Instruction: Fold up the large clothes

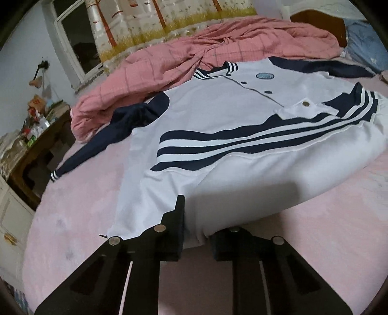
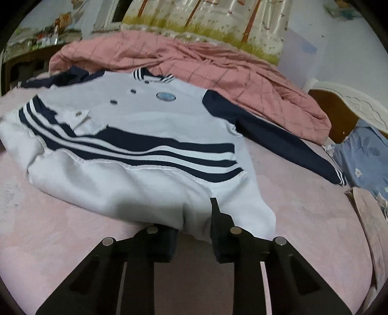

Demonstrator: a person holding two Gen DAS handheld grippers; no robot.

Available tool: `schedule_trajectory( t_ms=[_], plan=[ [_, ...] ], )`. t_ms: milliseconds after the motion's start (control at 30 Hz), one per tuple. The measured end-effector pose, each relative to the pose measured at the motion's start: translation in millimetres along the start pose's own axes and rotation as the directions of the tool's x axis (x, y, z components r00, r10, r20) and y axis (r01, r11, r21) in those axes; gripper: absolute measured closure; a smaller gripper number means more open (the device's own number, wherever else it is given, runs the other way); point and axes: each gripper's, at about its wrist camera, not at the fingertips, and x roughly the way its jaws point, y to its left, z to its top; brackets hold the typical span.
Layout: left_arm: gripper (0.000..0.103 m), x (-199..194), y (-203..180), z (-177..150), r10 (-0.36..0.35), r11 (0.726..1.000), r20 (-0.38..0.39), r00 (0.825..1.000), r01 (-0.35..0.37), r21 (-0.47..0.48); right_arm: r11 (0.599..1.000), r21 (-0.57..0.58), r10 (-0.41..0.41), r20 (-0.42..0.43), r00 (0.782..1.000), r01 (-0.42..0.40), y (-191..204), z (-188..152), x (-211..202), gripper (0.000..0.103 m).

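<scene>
A white jacket with navy sleeves and navy stripes lies front up on the pink bed sheet. Its lower part is folded up, so the striped hem band runs across the middle. My left gripper is shut on the near fold edge at the jacket's left side. My right gripper is shut on the same fold edge of the jacket at its right side. The navy sleeves spread out to either side.
A crumpled pink checked quilt lies behind the jacket. A blue floral pillow and the headboard are at the right. A cluttered wooden desk stands left of the bed. A tree-print curtain hangs behind.
</scene>
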Motion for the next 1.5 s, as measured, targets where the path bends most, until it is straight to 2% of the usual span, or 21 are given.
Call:
schedule_trajectory(
  t_ms=[133,333,433,533,600,733,900,1033,1233,1400,1433,1500],
  plan=[
    [0.087,-22.5,5.7,-16.2,-0.046,0.998,-0.003,0.999,0.045,-0.038,0.996,0.065,0.054,0.013,0.998,-0.055,-6.1,-14.2,-27.8,0.08],
    [0.087,-55.2,12.7,-33.0,-0.102,0.99,0.003,0.995,0.101,-0.1,0.998,0.028,0.059,0.01,0.998,-0.059,5.5,-42.6,-61.7,0.079],
    [0.087,-63.5,16.1,-39.8,-0.128,0.984,0.001,0.992,0.127,-0.125,0.992,0.051,0.114,0.014,0.993,-0.114,-0.8,-45.5,-74.6,0.079],
    [0.085,-60.1,23.8,-31.4,-0.149,0.973,0.001,0.989,0.147,-0.179,0.98,0.104,0.17,0.018,0.985,-0.171,-15.3,-37.0,-75.4,0.079],
    [0.084,-55.2,31.2,-17.8,-0.163,0.963,0.014,0.987,0.162,-0.215,0.972,0.13,0.194,0.02,0.981,-0.195,-24.2,-20.8,-68.9,0.078],
    [0.084,-46.7,31.1,21.2,-0.096,0.977,0.025,0.995,0.099,-0.19,0.976,0.131,0.171,0.031,0.985,-0.174,-27.6,21.1,-50.2,0.078],
    [0.084,-26.0,41.1,61.4,-0.086,0.982,-0.016,0.996,0.082,-0.169,0.982,0.108,0.155,0.017,0.988,-0.156,-29.5,75.3,-11.8,0.077],
    [0.084,13.9,51.7,91.2,-0.08,0.981,-0.062,0.995,0.067,-0.182,0.985,0.1,0.136,0.022,0.99,-0.137,-29.5,104.1,16.9,0.077],
    [0.084,80.9,48.5,113.1,-0.105,0.982,-0.093,0.99,0.088,-0.165,0.988,0.089,0.131,-0.043,0.99,-0.126,-21.8,120.0,79.5,0.078],
    [0.081,101.5,62.2,98.8,-0.217,0.933,0.003,0.976,0.208,-0.292,0.993,0.047,0.117,-0.112,0.987,-0.113,-9.2,108.0,123.8,0.078],
    [0.08,105.1,60.1,95.5,-0.214,0.937,0.008,0.977,0.208,-0.28,0.993,0.044,0.117,-0.111,0.987,-0.113,-8.6,106.9,125.9,0.078],
    [0.078,114.3,49.7,95.5,-0.185,0.96,-0.04,0.982,0.172,-0.222,0.992,0.056,0.122,-0.101,0.987,-0.116,-9.9,106.5,127.5,0.077]
  ],
)
